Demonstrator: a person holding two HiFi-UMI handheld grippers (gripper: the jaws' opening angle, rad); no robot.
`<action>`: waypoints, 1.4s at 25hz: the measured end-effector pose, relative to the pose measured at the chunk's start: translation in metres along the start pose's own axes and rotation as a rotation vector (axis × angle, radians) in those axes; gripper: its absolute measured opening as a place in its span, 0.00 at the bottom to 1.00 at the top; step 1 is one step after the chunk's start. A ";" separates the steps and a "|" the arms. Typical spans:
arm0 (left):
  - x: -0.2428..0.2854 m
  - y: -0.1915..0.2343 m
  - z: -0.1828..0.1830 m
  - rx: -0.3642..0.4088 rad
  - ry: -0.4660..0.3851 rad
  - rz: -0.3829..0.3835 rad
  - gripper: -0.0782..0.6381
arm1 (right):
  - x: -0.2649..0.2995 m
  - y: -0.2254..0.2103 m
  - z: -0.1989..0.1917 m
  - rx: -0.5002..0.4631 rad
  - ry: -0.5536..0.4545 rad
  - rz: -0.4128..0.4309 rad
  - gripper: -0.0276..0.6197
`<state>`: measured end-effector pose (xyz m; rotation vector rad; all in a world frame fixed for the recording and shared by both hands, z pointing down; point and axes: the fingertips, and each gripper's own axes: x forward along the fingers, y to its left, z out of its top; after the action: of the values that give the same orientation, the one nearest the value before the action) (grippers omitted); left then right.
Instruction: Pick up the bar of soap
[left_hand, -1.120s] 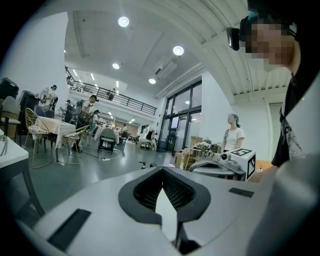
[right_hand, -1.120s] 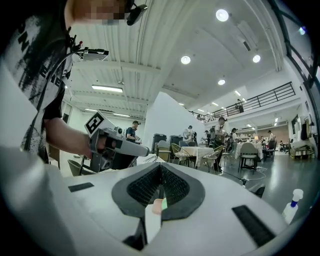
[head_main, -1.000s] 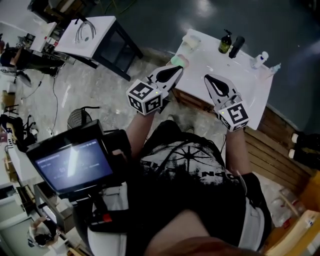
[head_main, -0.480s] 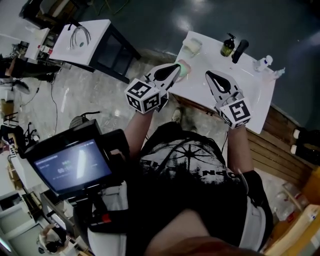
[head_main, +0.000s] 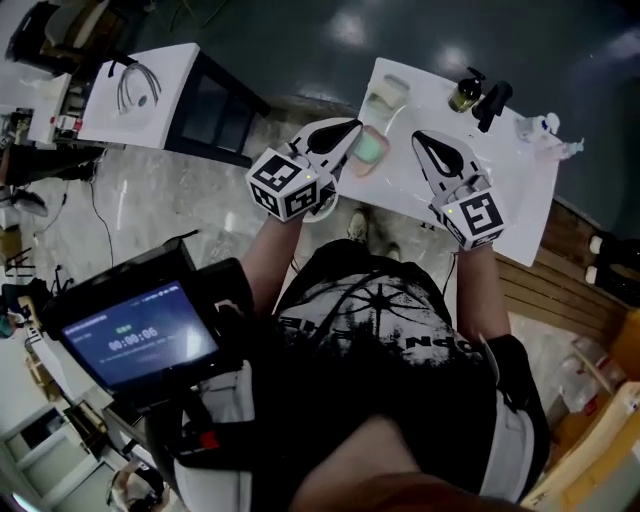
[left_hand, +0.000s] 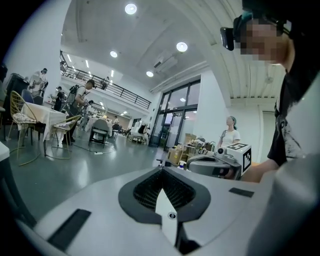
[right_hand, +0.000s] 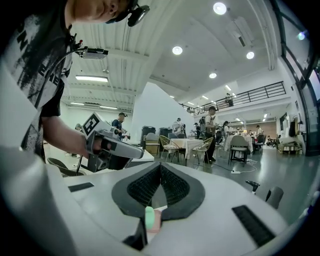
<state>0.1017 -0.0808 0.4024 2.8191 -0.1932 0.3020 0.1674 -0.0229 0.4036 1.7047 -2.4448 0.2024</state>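
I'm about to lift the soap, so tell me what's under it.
The soap sits in a pink dish on the white table. The left gripper covers the dish's left edge, and the soap hides its floor.

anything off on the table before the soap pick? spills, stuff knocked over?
Nothing stands out. The green soap lies in its dish near the edge of the white table, close to the tip of the left gripper in the head view; no spill shows. The right gripper and the left are shut, empty.

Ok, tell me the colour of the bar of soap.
The bar of soap is pale mint green; the head view shows it best.
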 end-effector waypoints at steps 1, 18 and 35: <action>0.001 0.004 -0.001 0.002 0.002 -0.014 0.12 | 0.004 -0.001 -0.002 0.005 0.006 -0.012 0.07; 0.012 0.057 -0.024 -0.010 0.057 -0.176 0.13 | 0.059 -0.007 -0.016 0.016 0.082 -0.112 0.07; 0.019 0.072 -0.100 -0.093 0.280 -0.251 0.13 | 0.081 0.014 -0.087 0.093 0.236 -0.026 0.10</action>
<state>0.0895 -0.1200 0.5204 2.6335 0.2000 0.6048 0.1312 -0.0749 0.5046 1.6424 -2.2724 0.4920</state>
